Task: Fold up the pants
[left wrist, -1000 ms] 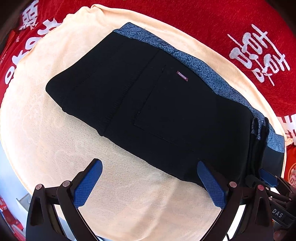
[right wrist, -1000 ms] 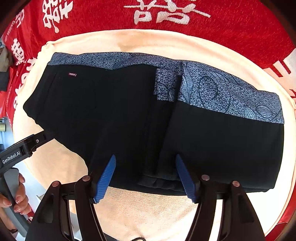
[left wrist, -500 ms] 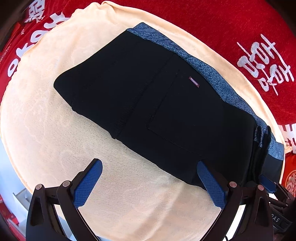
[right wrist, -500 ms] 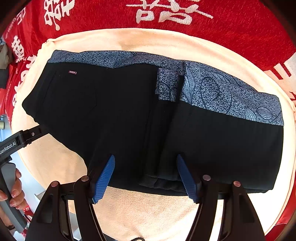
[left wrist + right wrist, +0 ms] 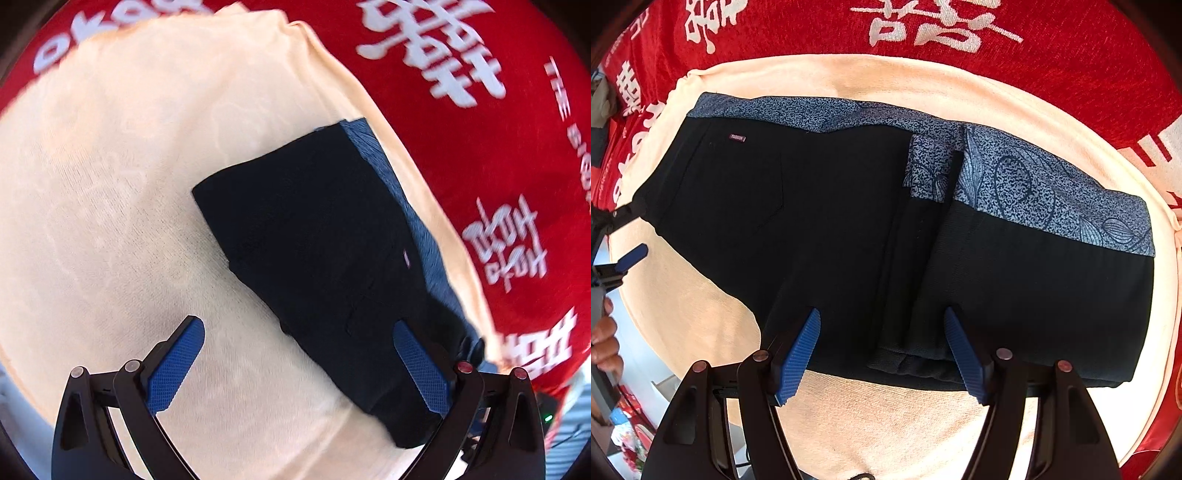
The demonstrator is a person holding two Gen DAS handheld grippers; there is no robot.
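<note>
Pants (image 5: 849, 229) lie folded on a cream towel (image 5: 894, 417) over red cloth (image 5: 1052, 55); both hand-held grippers spread, empty.

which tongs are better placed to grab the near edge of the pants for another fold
Right, probably. The right tongs are open, straddling the near hem of the pants. The left tongs, also open, sit off one end, mostly over the cream towel.
</note>
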